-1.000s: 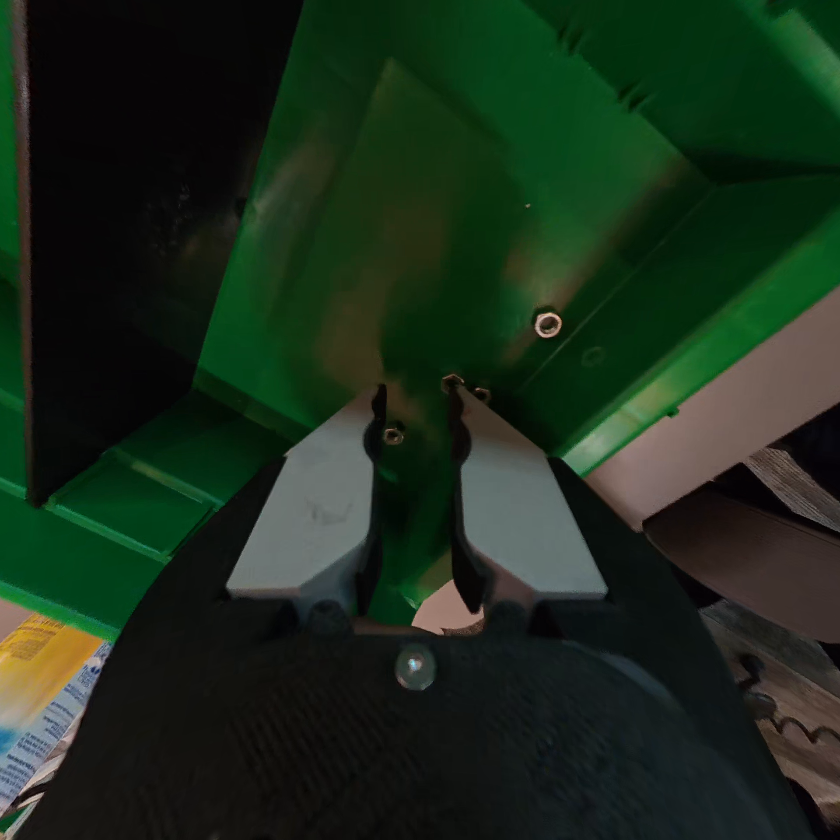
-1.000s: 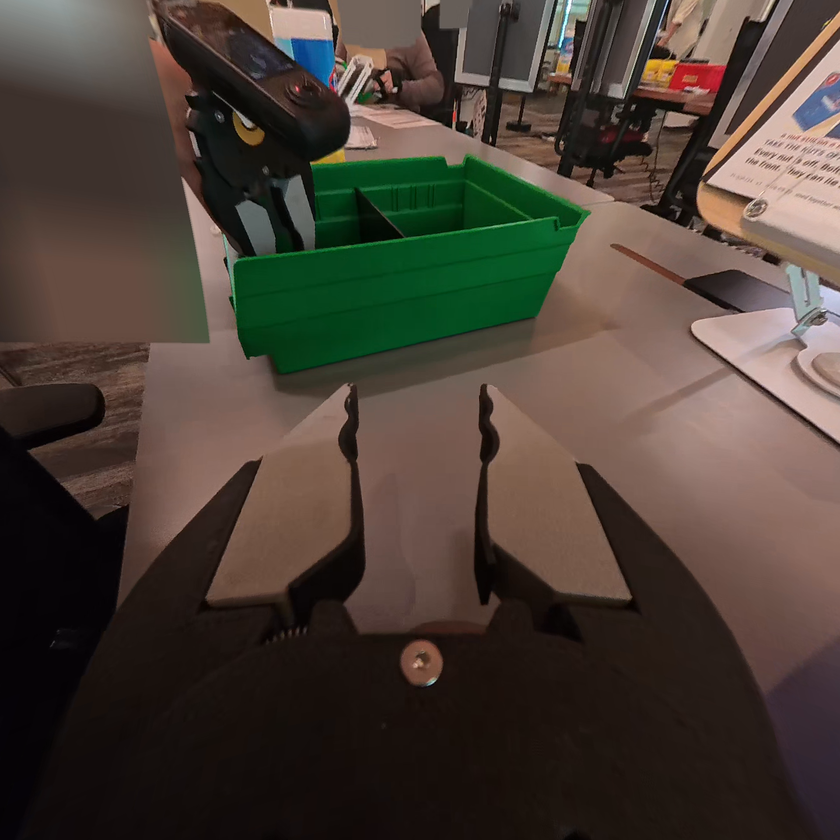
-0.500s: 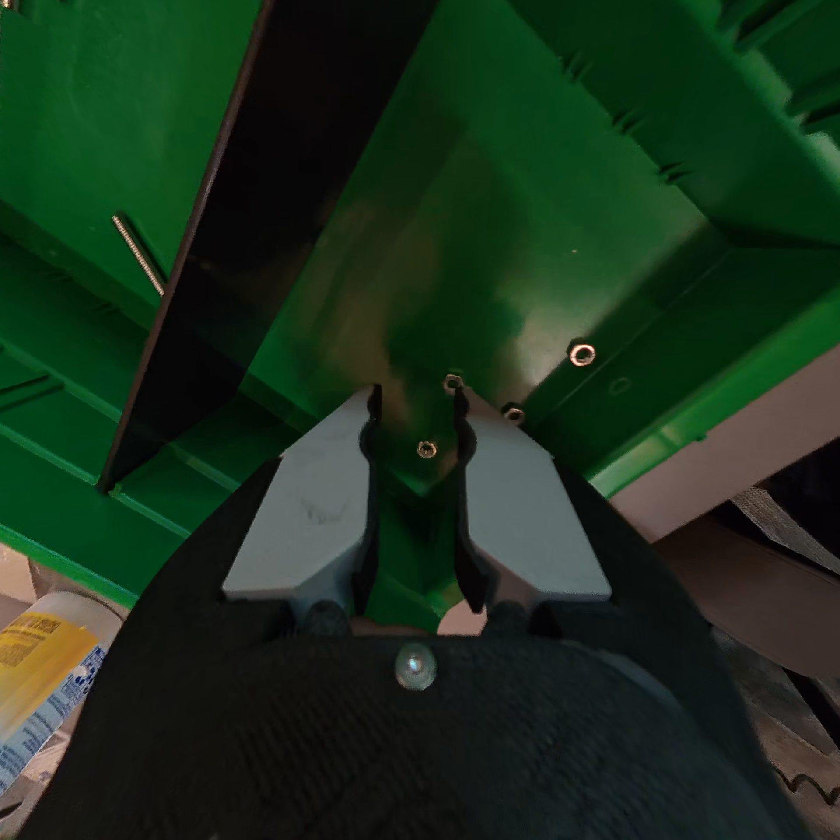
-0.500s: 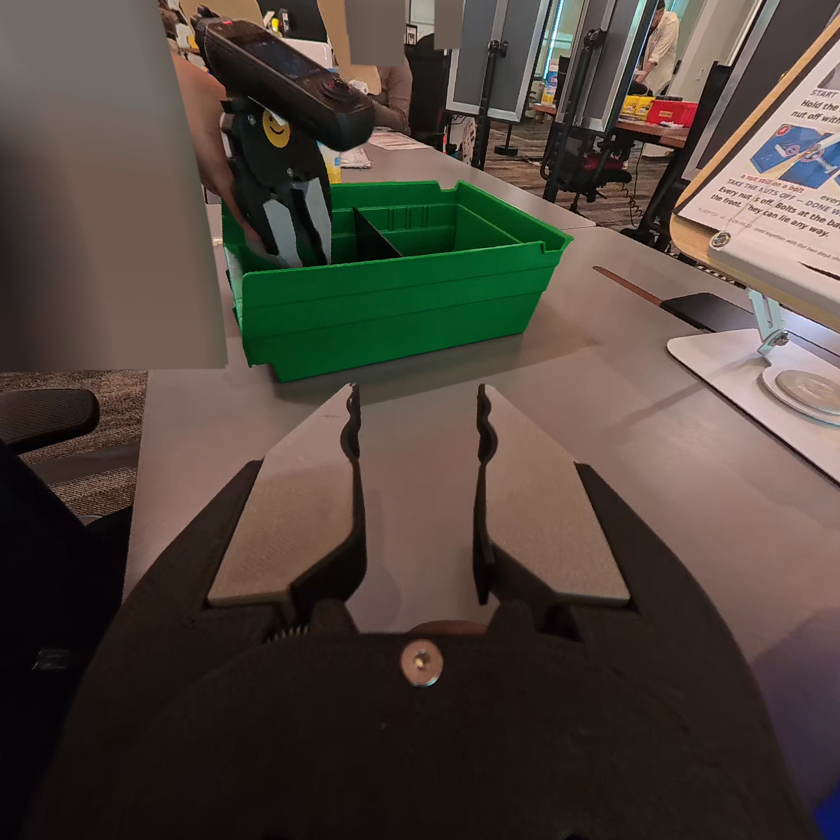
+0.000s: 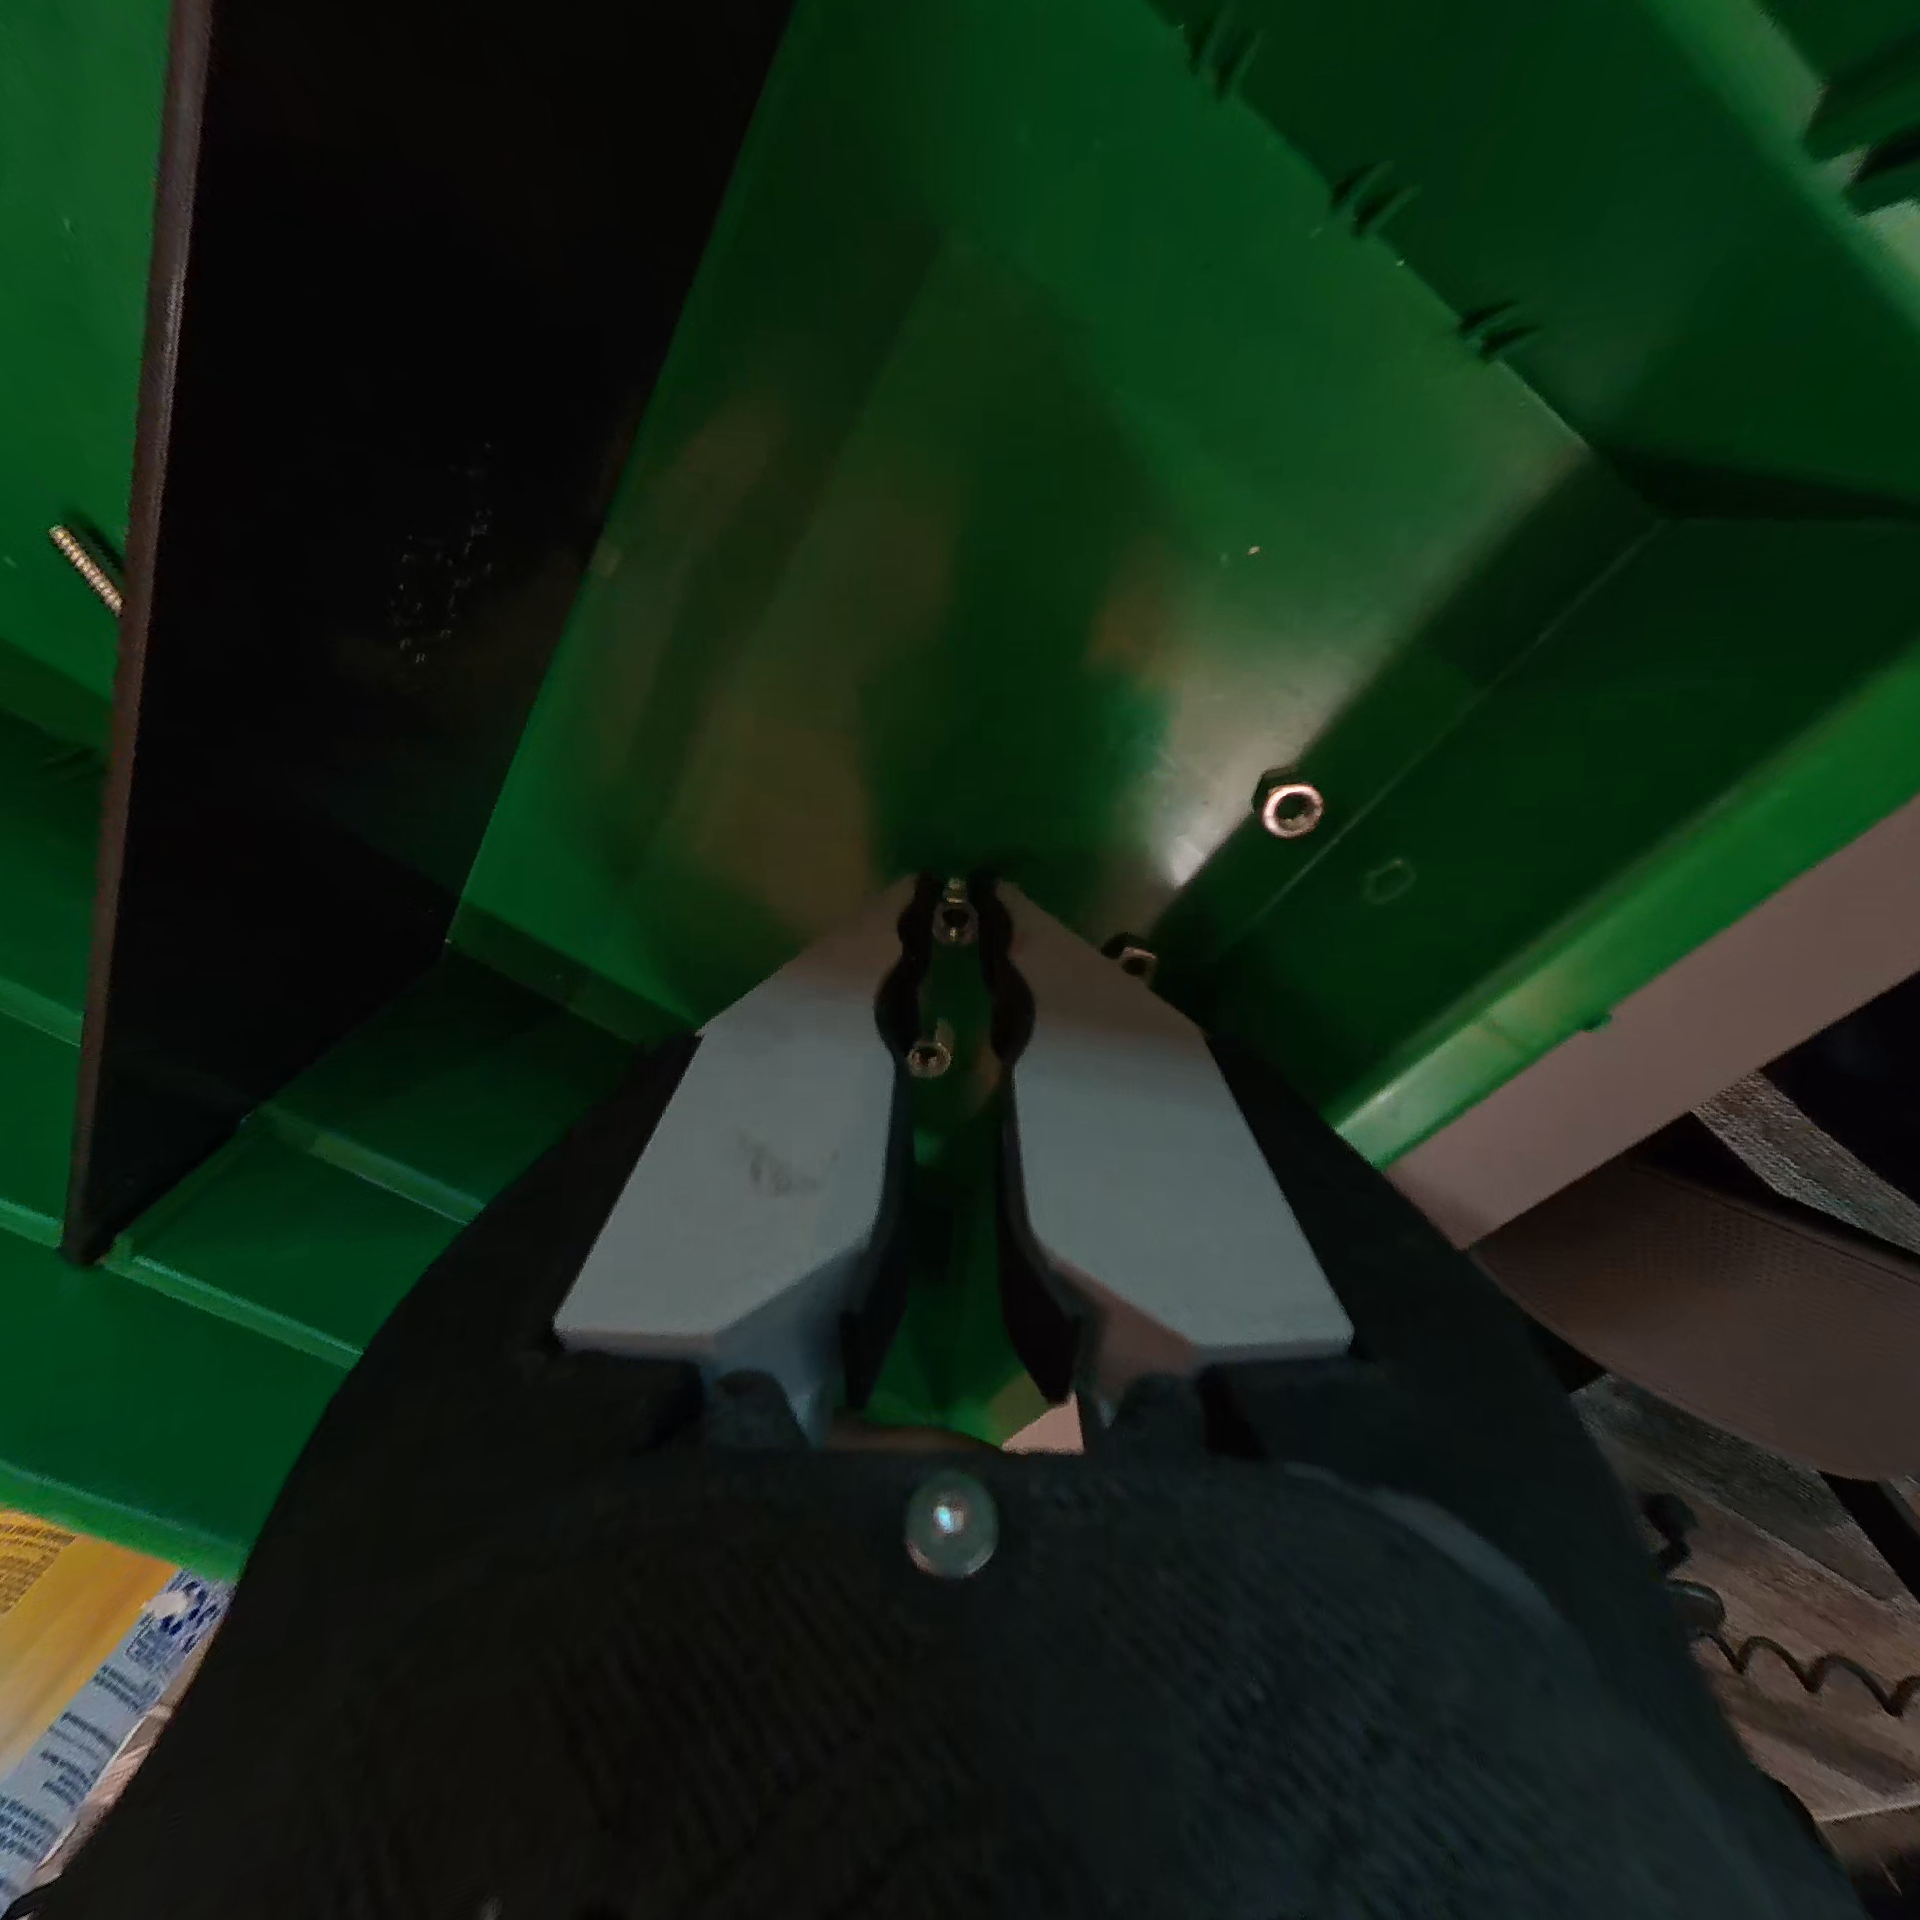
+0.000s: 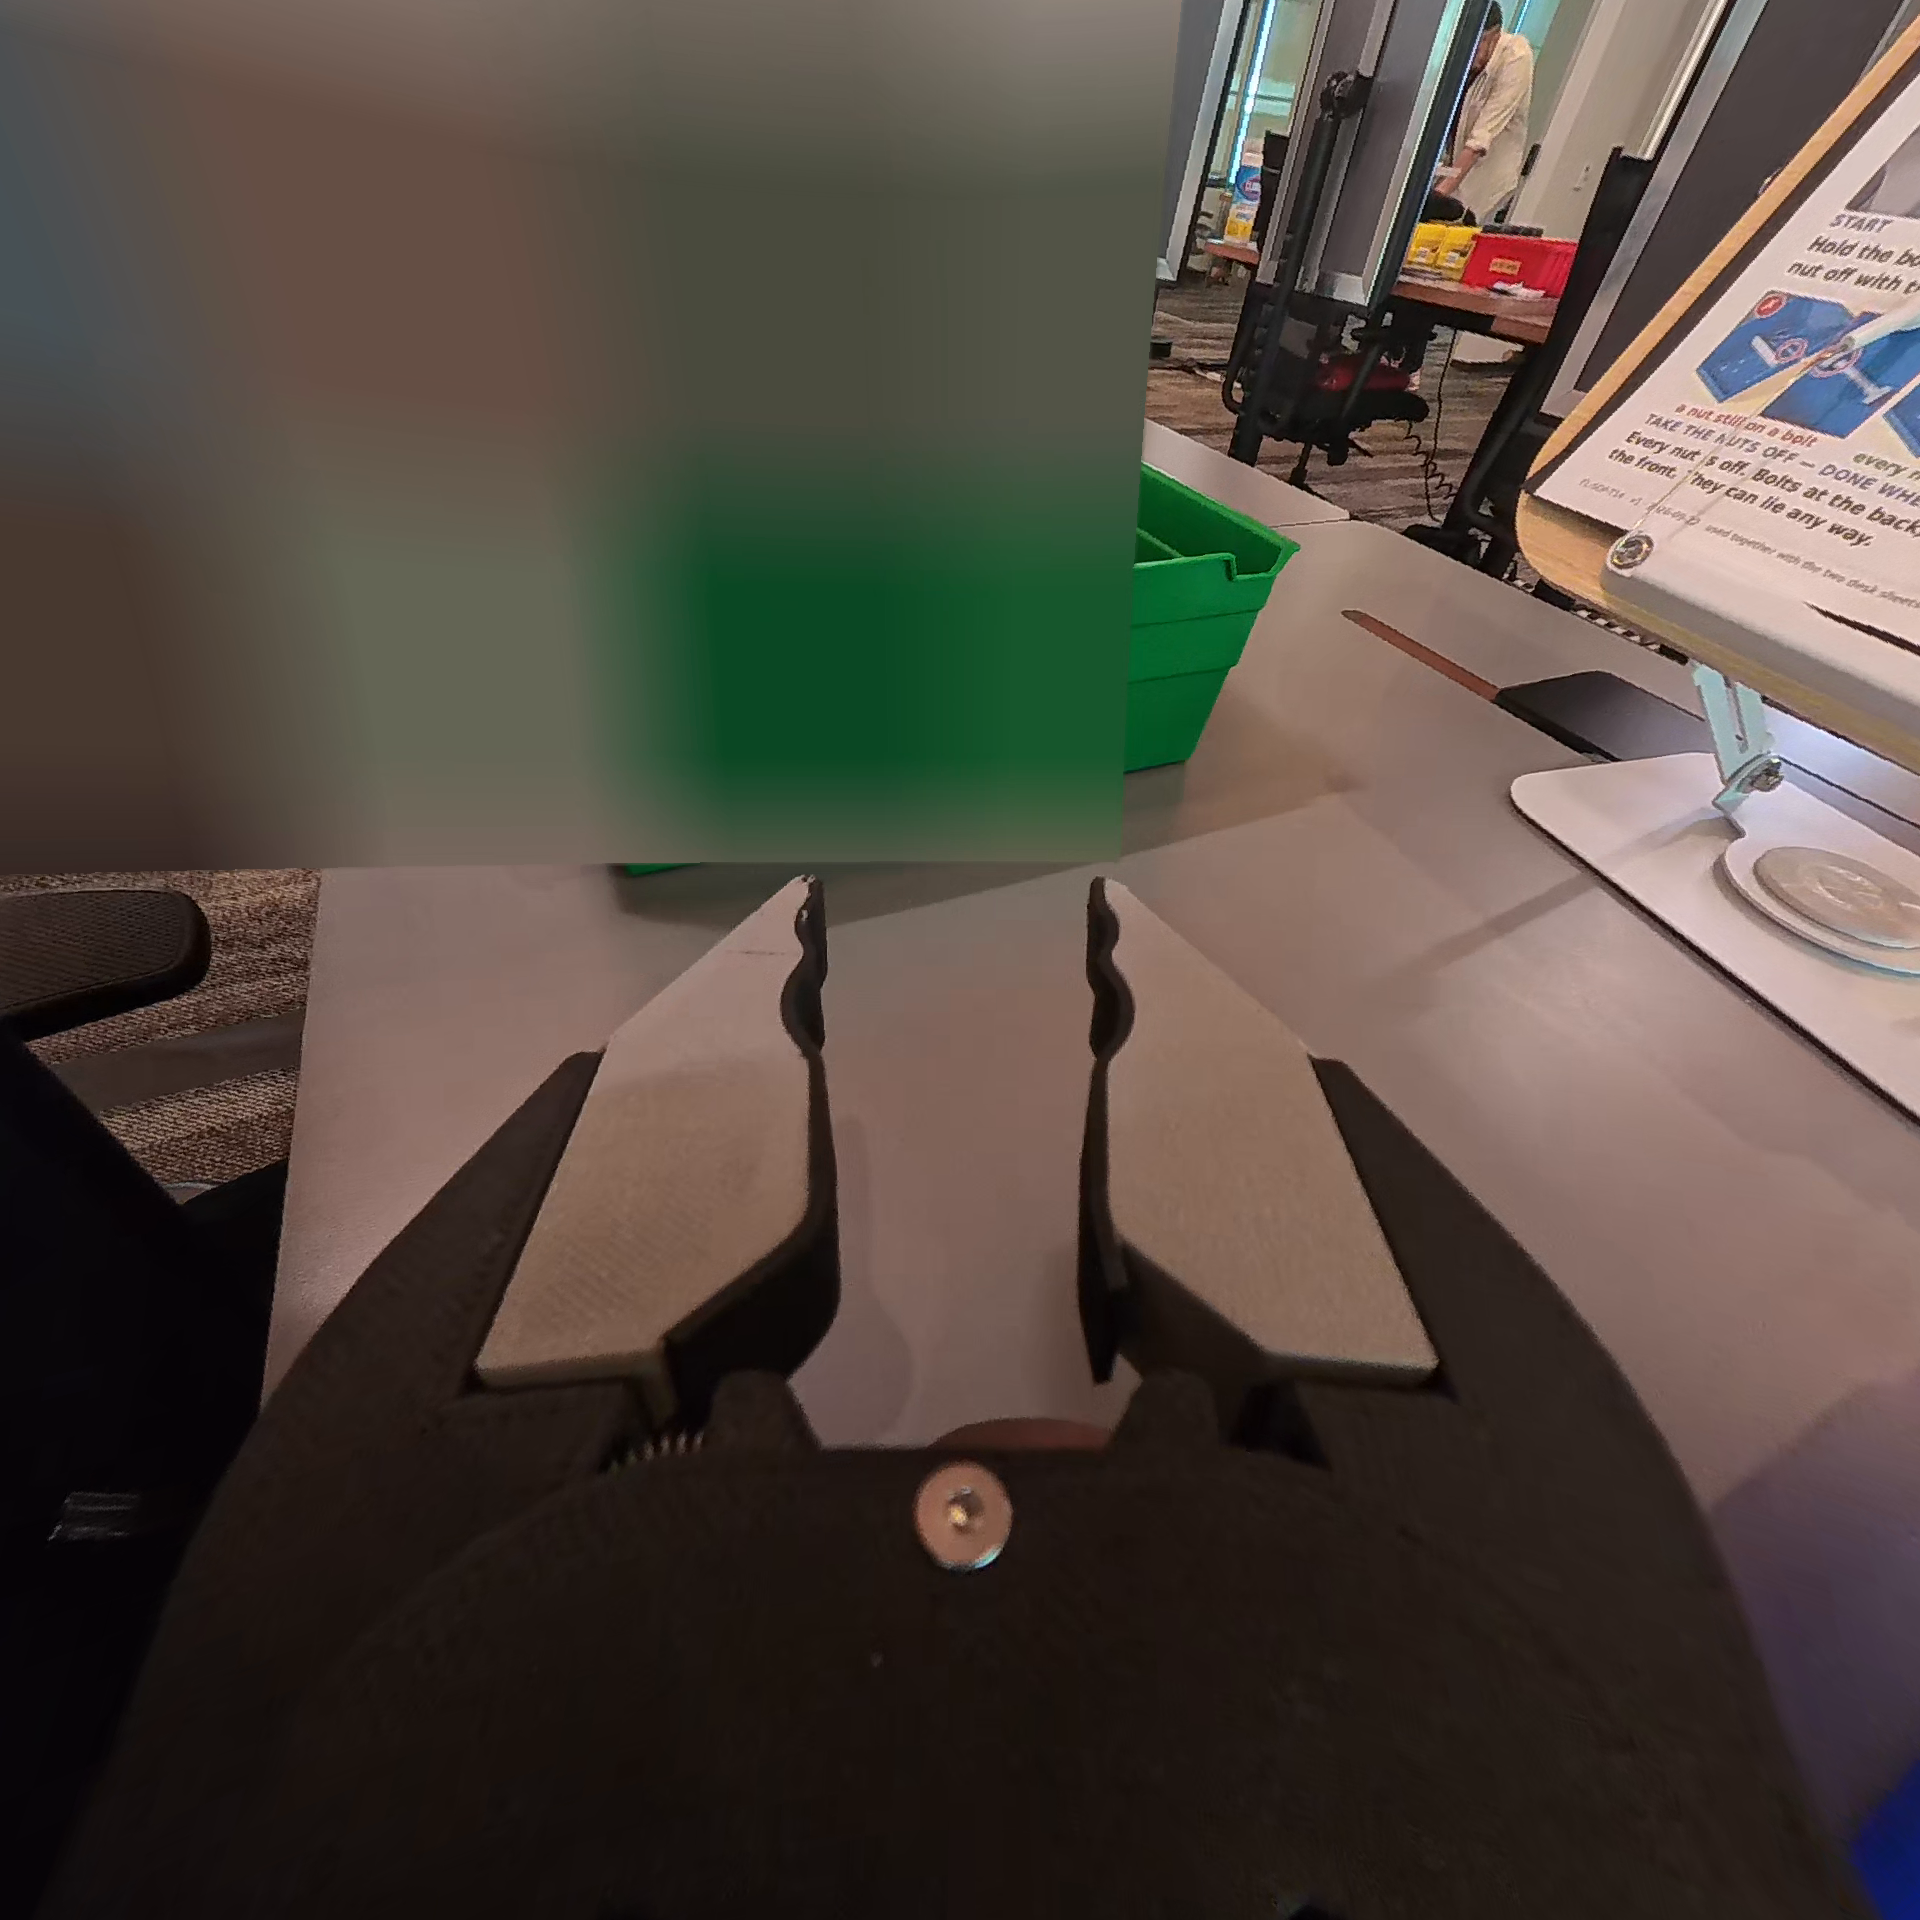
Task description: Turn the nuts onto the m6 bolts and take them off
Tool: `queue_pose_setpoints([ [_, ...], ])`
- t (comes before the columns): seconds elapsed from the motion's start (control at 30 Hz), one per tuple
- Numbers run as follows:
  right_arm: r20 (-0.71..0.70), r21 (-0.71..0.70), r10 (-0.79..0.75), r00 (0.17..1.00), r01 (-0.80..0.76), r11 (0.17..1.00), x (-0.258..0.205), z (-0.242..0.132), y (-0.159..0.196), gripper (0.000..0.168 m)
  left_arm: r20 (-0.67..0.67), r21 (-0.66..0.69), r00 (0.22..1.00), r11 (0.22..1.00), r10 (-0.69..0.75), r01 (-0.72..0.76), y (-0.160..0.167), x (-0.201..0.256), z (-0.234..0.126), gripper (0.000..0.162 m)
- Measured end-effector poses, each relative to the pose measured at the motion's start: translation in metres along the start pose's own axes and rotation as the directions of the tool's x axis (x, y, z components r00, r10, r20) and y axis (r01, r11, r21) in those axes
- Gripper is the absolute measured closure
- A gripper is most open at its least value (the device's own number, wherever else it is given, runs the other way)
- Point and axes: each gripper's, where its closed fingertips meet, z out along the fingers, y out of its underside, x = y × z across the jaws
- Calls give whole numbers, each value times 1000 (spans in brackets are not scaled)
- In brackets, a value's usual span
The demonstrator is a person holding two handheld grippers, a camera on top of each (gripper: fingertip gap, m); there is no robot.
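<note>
Reaching into the green plastic bin [image 5: 1039, 520], the left tongs [image 5: 954, 902] are narrowing around a small steel hex nut [image 5: 953, 921] on its floor, needing squared flats, while the right tongs [image 6: 951, 914] are hovering wide above the grey bench [image 6: 1351, 1039].

A grey table [image 6: 1351, 1039] spreads under and ahead of my right jaws. Off to their left sits a black chair armrest [image 6: 94, 951] over striped carpet [image 6: 156, 1122]. To their right, a printed sheet [image 6: 1787, 416] leans on a stand with a white base [image 6: 1662, 852]; a flat dark pad [image 6: 1600, 712] lies just beyond that base. Far ahead and right, 1 red box [image 6: 1522, 260] rests on another desk beside yellow boxes [image 6: 1439, 244], with a person [image 6: 1491, 114] standing behind. Below and left of my left jaws shows a yellow and blue label [image 5: 73, 1621]; low to their right, a coiled cable [image 5: 1766, 1662].
</note>
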Motion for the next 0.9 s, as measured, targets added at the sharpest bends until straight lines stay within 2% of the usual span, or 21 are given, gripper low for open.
queue_pose_setpoints([
  [0.17,-12,-2,-13,1000,13,1000,1,0,0,121,49,75,999,997,-11,7,-11,-11,-17,156],
  [0.33,-25,-14,-29,999,28,999,2,1,2,121,133,166,991,986,-6,-16,-30,-21,-60,156],
  [0.47,-51,-11,-25,998,25,1000,8,-1,1,121,175,314,981,940,79,-131,-81,2,-106,156],
  [0.57,-122,1,-45,991,46,999,21,-7,-2,122,137,409,969,880,204,-243,-129,48,-125,156],
  [0.67,-188,30,-24,982,31,999,35,-16,-7,122,104,441,937,829,334,-345,-168,92,-119,156],
  [0.73,-191,66,13,982,-1,998,39,-20,-11,123,33,473,925,809,379,-349,-190,119,-108,156],
  [0.9,-253,93,8,967,16,996,49,-27,-17,123,-11,379,908,842,419,-384,-220,149,-54,156],
])
